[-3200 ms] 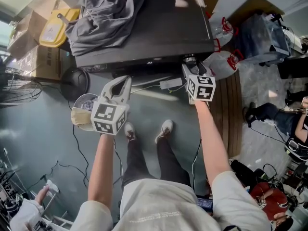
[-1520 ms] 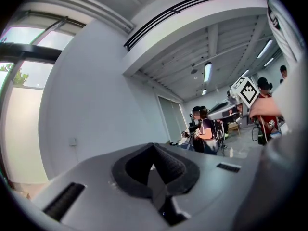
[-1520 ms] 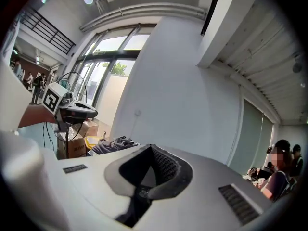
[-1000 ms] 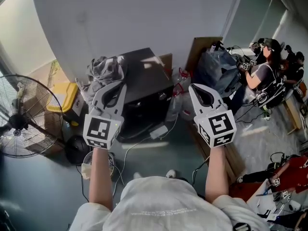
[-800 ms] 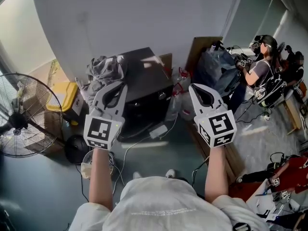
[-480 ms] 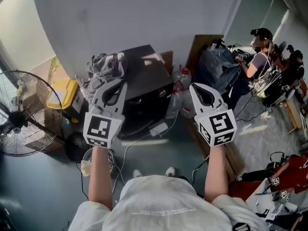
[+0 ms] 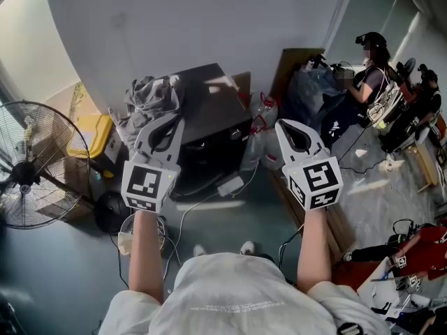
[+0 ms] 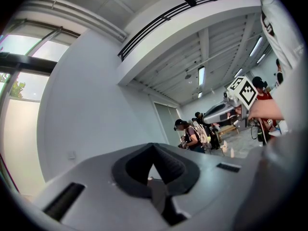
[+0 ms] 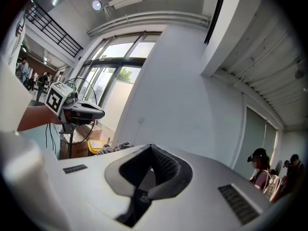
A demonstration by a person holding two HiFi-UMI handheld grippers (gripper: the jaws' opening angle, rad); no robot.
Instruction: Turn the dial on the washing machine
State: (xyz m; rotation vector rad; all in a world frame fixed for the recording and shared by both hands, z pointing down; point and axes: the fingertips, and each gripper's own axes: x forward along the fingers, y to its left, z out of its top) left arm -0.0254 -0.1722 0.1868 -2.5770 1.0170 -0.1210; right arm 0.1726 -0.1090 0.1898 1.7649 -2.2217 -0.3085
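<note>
The washing machine (image 7: 213,121) is the black box against the grey wall, with grey clothes (image 7: 150,98) heaped on its left top. Its dial does not show from here. I hold both grippers up in front of me, well short of the machine and touching nothing. The left gripper (image 7: 171,119) hangs over the machine's left front corner in the head view; the right gripper (image 7: 286,126) is off its right side. In the left gripper view (image 8: 153,147) and the right gripper view (image 9: 151,148) the jaws meet at their tips, shut with nothing between them, and point at the wall.
A standing fan (image 7: 28,165) and a yellow container (image 7: 94,139) are at the left. Plastic bottles (image 7: 264,112), a dark bag (image 7: 314,98) and a wooden board (image 7: 297,63) are right of the machine. A white adapter (image 7: 229,185) and cables lie on the floor. People stand at the far right (image 7: 370,65).
Three seconds ago my right gripper was at the machine's front edge, seen from above; now both grippers are raised and drawn back. Over the last second they hardly moved.
</note>
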